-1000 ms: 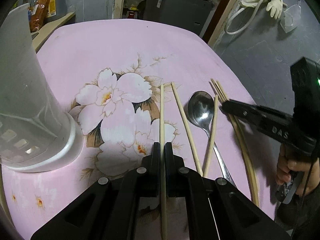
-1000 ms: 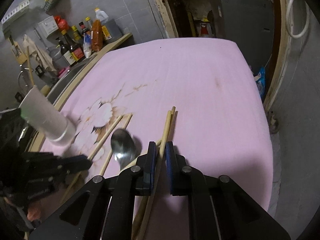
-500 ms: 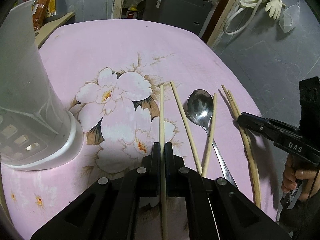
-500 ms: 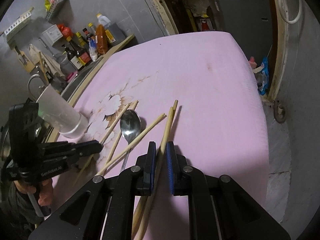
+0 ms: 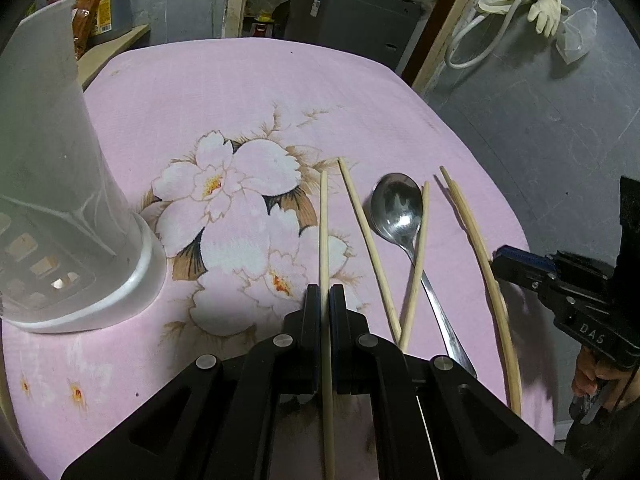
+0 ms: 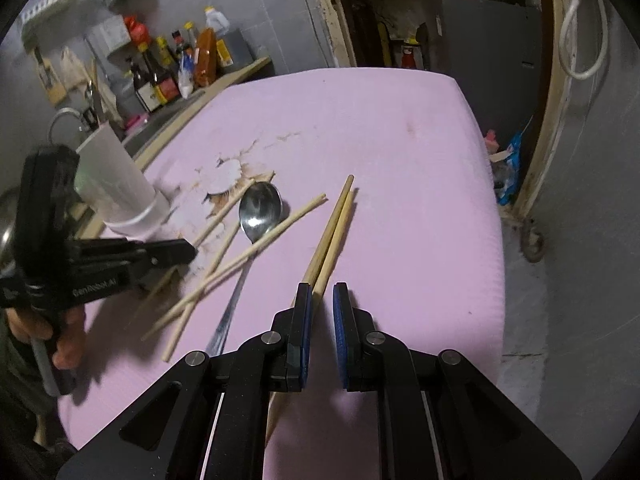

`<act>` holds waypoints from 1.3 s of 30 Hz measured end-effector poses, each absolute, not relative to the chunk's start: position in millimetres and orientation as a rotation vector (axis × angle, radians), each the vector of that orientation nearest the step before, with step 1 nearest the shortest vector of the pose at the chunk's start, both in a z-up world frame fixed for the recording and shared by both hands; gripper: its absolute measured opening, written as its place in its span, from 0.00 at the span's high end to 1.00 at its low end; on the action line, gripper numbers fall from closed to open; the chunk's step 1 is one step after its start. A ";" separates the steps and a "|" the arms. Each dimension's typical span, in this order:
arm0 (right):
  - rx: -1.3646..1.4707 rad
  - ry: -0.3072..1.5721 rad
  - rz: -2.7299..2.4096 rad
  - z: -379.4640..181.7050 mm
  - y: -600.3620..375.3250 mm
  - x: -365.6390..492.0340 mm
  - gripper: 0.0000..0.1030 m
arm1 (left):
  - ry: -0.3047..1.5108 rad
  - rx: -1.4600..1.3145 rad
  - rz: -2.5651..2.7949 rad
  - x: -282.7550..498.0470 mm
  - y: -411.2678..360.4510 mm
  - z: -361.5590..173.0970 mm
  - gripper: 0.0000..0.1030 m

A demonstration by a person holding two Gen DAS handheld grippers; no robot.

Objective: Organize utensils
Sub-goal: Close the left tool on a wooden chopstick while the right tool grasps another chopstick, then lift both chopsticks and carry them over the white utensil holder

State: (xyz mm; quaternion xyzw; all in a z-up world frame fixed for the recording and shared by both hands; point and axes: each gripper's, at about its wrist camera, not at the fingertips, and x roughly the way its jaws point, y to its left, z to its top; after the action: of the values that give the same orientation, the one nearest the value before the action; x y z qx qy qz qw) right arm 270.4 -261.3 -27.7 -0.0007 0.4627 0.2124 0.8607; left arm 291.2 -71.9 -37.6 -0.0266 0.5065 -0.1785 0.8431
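Holder (image 5: 60, 184) cut off at left edge, top unseen. Spoon (image 5: 400, 212) handle end hidden behind left gripper (image 5: 325, 300). Chopstick pair (image 6: 332, 232) near ends hidden under right gripper (image 6: 322, 300).

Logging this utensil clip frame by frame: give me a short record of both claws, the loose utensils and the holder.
left claw: shut on one chopstick
right claw: narrowly open; chopstick pair runs along one pad, not clamped
loose on pink cloth: spoon, two crossed chopsticks
holder: white, upright, beside the flower print
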 end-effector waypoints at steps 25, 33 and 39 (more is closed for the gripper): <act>0.162 0.738 0.408 -0.9 -267.5 253.2 0.97 | 0.881 -0.029 -0.394 264.3 -66.9 -12.5 0.98; 0.074 0.358 0.388 48.4 -241.8 207.0 0.97 | 0.555 -0.082 -0.382 235.9 -48.0 39.7 0.98; 0.031 0.125 0.415 83.5 -203.9 197.2 0.97 | 0.382 -0.056 -0.368 229.8 -36.4 85.3 0.98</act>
State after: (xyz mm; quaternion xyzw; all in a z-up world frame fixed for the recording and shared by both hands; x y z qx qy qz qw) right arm 197.2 -203.9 83.5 0.0155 0.0619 0.2057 0.9765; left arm 229.8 -36.4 85.3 -0.0276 0.1890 -0.1820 0.9646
